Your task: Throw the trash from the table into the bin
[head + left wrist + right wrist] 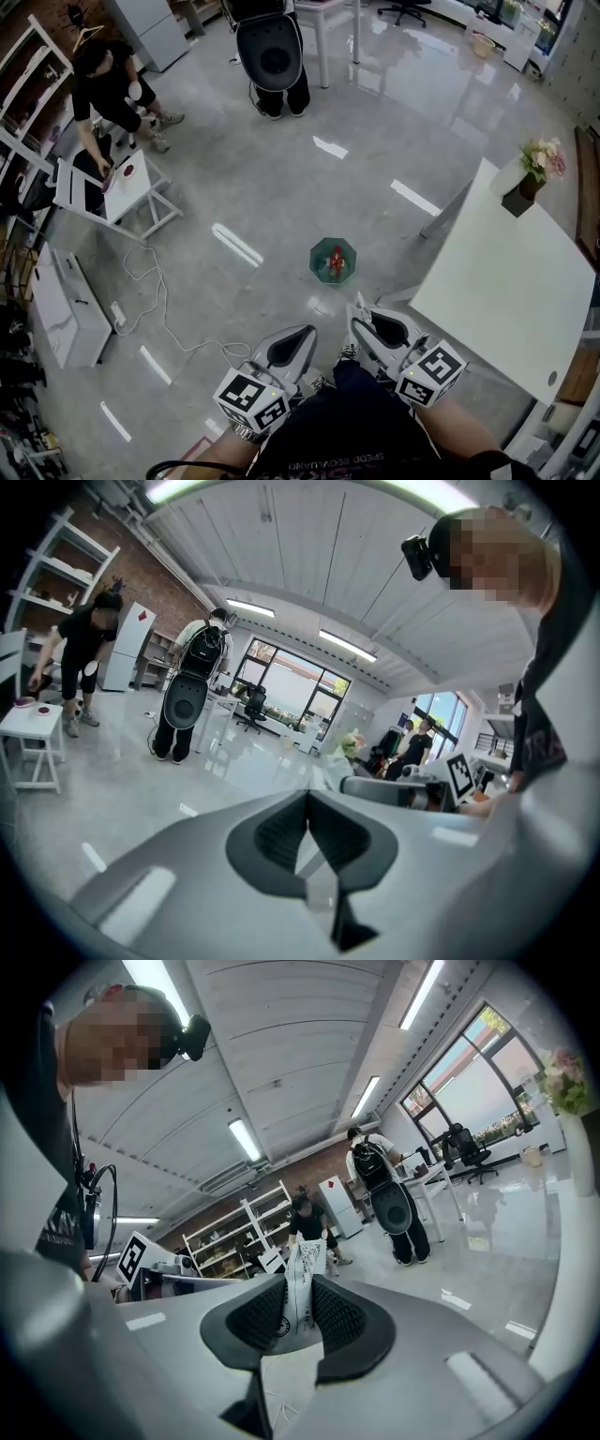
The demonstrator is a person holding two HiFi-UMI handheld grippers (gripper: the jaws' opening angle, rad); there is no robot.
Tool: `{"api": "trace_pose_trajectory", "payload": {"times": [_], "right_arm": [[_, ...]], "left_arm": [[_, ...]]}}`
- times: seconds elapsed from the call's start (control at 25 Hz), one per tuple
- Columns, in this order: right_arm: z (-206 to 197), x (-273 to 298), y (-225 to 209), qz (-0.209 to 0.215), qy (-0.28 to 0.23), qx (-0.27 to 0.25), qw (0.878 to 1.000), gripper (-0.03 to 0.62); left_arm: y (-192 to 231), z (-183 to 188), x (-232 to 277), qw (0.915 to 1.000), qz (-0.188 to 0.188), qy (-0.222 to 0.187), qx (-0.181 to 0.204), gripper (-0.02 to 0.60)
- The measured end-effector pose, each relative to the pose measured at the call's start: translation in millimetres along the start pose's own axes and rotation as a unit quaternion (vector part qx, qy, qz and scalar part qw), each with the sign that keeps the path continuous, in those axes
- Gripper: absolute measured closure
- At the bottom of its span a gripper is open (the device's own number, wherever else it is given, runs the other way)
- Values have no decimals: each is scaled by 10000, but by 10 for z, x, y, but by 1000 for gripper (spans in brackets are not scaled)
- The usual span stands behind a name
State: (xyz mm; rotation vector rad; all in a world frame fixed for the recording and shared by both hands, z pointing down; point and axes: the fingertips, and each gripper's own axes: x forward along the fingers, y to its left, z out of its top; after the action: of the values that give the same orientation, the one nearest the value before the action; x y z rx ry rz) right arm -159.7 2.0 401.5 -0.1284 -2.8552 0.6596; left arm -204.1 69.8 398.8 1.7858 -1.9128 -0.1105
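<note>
The green bin (333,262) stands on the grey floor just ahead of me, with red trash lying inside it. My right gripper (360,317) is low and near my body, a little to the right of the bin and short of it. In the right gripper view this gripper (299,1286) is shut on a white printed wrapper (305,1262) that sticks up between the pads. My left gripper (302,334) is held beside it, short of the bin and to its left. Its jaws (307,794) meet at the tips, and I see nothing between them.
A white table (511,281) with a vase of flowers (534,173) is at the right. A cable (159,309) trails over the floor at the left, near a white cabinet (66,309). One person (103,84) bends over a small white table, another (272,56) stands at the back.
</note>
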Motion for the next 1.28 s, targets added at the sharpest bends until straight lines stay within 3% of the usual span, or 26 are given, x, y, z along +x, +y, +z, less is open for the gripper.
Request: {"api": "trace_pose_trajectory", "payload": {"times": [0.36, 0.68, 1.04, 1.28], "right_arm": [[2, 149, -533, -120, -58, 185, 9997, 508], [-151, 280, -748, -465, -70, 287, 9985, 508], [-403, 691, -941, -1102, -71, 445, 9929, 508], [-728, 1069, -1230, -1454, -27, 549, 9878, 508]], "left_arm": [[114, -35, 456, 9997, 129, 212, -3, 575], [346, -100, 676, 9994, -108, 319, 22, 574], [941, -250, 745, 9983, -385, 434, -87, 574], [1390, -449, 904, 9978, -518, 413, 78, 574]]}}
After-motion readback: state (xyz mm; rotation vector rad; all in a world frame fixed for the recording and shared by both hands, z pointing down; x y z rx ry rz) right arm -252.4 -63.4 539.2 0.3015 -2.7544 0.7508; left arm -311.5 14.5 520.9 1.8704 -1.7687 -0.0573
